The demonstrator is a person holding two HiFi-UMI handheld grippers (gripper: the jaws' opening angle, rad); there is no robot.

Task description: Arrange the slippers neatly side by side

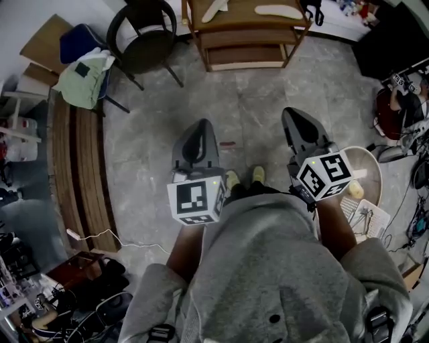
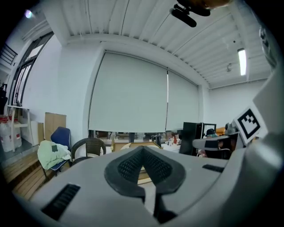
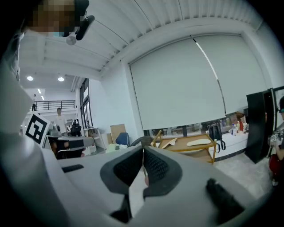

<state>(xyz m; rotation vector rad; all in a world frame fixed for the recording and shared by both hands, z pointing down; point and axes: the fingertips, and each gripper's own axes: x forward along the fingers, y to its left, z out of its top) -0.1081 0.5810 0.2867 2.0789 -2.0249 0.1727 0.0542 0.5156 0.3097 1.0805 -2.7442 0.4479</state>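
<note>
Two pale slippers are lying on the top board of a wooden rack (image 1: 244, 27) at the far edge of the head view. The right slipper (image 1: 279, 11) is showing whole, while the left slipper (image 1: 216, 9) is being cut off by the frame's top edge. They are sitting apart and angled differently, not side by side. The right gripper view is also catching them, small and far off, as two light shapes (image 3: 199, 142) (image 3: 171, 142) on the rack; their detail is too fine to read. In the left gripper view the rack is mostly hiding behind the jaws.

Both grippers are hovering over the grey floor (image 1: 255, 100), well short of the rack. The left gripper (image 1: 200, 124) is holding its jaws pressed together at the tips with nothing between them, as its own view (image 2: 142, 149) is showing. The right gripper (image 1: 291, 112) is likewise closed tip to tip and empty (image 3: 143, 150).

The person's yellowish shoes (image 1: 244, 177) are peeking out between the grippers, partly covered by a grey garment. A dark wicker chair (image 1: 142, 37) is standing left of the rack.
</note>
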